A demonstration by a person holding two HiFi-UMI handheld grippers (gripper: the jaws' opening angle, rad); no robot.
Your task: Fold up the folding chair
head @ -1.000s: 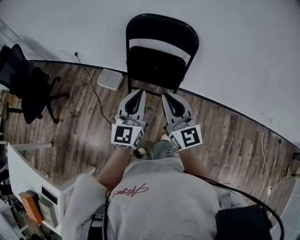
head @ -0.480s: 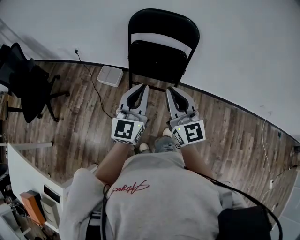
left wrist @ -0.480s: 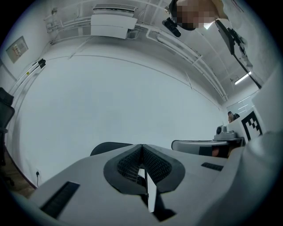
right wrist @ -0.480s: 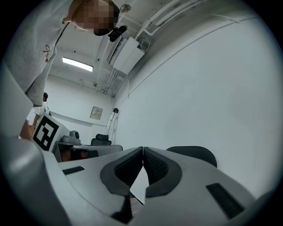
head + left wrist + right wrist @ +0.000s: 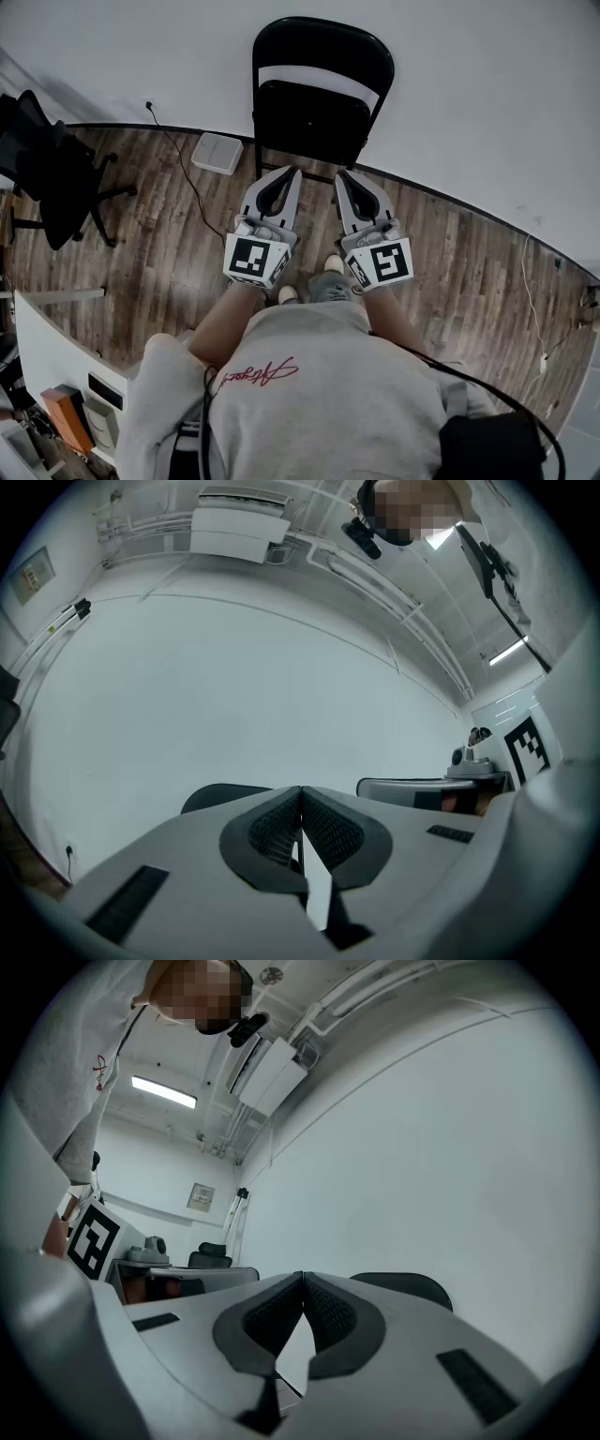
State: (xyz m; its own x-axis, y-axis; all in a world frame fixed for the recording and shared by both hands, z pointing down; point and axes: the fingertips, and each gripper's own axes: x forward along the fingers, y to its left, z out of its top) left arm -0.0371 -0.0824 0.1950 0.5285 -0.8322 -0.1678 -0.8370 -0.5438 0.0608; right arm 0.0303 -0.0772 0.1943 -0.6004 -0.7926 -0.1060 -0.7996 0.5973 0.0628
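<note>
A black folding chair (image 5: 319, 98) stands unfolded against the white wall, seat toward me. In the head view my left gripper (image 5: 292, 172) and right gripper (image 5: 342, 176) are held side by side just in front of the seat's front edge, both shut with nothing between the pads. They do not touch the chair. The top of the chair back (image 5: 220, 796) peeks over my left gripper (image 5: 301, 789) in the left gripper view. In the right gripper view that same chair back (image 5: 403, 1285) shows behind my right gripper (image 5: 303, 1277).
A black office chair (image 5: 52, 164) stands at the left. A white box (image 5: 217, 153) lies on the wood floor by the wall, with a cable (image 5: 178, 169) running past it. A white desk (image 5: 56, 352) is at my lower left. The person's feet (image 5: 314, 286) are below the grippers.
Both grippers have shifted slightly forward toward the chair's seat edge, the left a bit more. Their jaws stay shut.
</note>
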